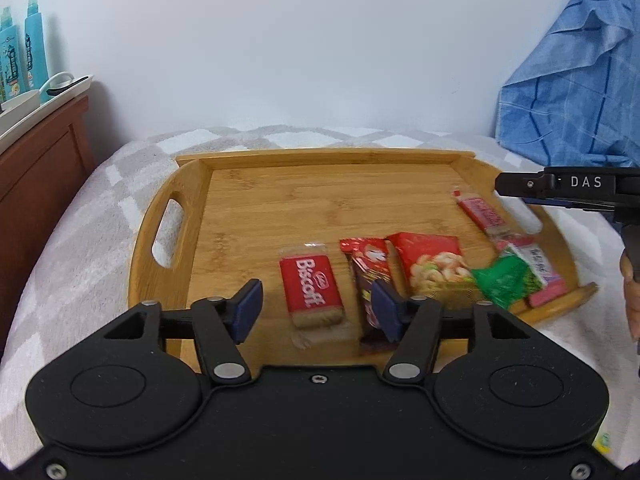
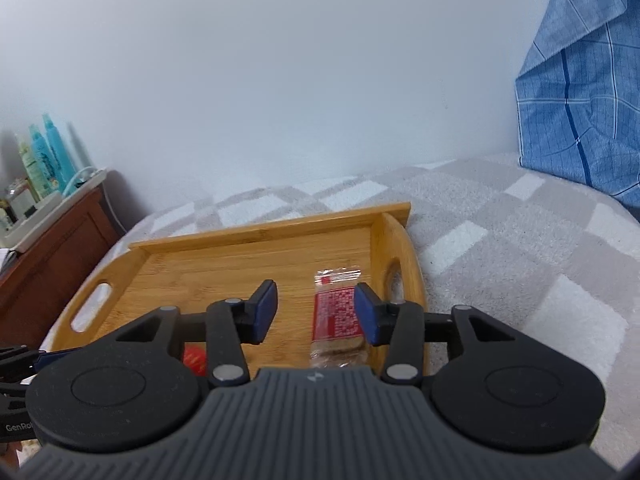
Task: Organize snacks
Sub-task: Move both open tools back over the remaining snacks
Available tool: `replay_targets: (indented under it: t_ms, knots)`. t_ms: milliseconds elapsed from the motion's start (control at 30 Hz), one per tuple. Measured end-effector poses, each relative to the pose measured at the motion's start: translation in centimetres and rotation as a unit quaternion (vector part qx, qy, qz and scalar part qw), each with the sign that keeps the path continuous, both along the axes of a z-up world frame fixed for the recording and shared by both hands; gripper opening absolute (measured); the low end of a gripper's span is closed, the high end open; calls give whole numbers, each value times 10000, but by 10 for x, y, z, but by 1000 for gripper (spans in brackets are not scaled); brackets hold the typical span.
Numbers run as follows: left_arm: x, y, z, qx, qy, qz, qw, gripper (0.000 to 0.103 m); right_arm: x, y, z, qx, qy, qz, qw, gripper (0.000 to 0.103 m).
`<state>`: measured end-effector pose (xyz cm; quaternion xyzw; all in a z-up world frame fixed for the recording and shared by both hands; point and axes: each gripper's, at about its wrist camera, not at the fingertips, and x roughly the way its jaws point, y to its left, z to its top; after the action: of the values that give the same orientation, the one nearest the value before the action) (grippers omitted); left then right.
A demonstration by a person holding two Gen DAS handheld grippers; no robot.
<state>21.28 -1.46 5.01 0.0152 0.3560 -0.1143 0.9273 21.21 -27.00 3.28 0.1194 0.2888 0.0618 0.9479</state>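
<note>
A wooden tray (image 1: 256, 196) lies on a checked blanket and holds several snacks. My left gripper (image 1: 316, 308) is open, hovering over the tray's near edge, with a red Biscoff pack (image 1: 310, 292) between its fingers and a dark red wrapper (image 1: 370, 276) by the right finger. Beyond are a red nut packet (image 1: 434, 264), a green packet (image 1: 506, 280), a pink pack (image 1: 544, 276) and a red biscuit pack (image 1: 482, 212). My right gripper (image 2: 316, 310) is open above the tray (image 2: 224, 256), over a red biscuit pack (image 2: 336, 316). It shows at the left wrist view's right edge (image 1: 560, 184).
A grey and white checked blanket (image 2: 500, 248) covers the bed. A blue checked cloth (image 1: 568, 80) hangs at the right. A brown wooden cabinet (image 1: 36, 160) stands at the left with a white tray and teal bottles (image 1: 24, 52). A white wall is behind.
</note>
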Motion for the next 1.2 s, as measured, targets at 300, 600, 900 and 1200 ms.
replay_targets:
  t_ms: [300,600,900,1200]
  knots:
    - [-57,-10,13,34,-216,-269,9994,82,-50,4,13,69,-231,53,9997,72]
    - [-105,-8,11,-23,-116,-347,9993,84,-106,13,8,-65,-454,265,9986,86]
    - [-131,1,1,-50,155,-612,9980,73,-141,1,4,-629,-387,1328,9884,102]
    - [-135,1,-13,-33,376,-773,9963,66,-149,3,-26,-1163,261,1805,9763,103]
